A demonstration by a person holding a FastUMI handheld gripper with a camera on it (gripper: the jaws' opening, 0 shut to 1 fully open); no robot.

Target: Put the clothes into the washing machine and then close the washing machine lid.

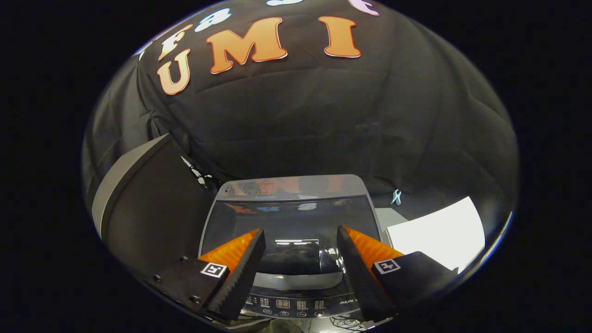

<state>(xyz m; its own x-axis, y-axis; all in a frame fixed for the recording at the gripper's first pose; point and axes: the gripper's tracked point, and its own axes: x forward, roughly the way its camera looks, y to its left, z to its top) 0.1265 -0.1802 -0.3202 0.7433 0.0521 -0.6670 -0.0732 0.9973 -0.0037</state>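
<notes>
Washing machine (296, 217) in the booth, lid (291, 222) down

The washing machine was what carried things here; what it stood on could not be made out. Its dark glass lid lay flat and closed over the tub, with a grey band along the far edge. Nearer than the lid ran the control panel (296, 304), a dark strip with small marks and buttons. Just right of the machine lay a flat white sheet or surface (439, 236), its support unclear. Left of the machine stood a dark panel with a grey edge (138, 208), tilted. The gripper (300, 259) hung over the lid, jaws apart, holding nothing.
</notes>
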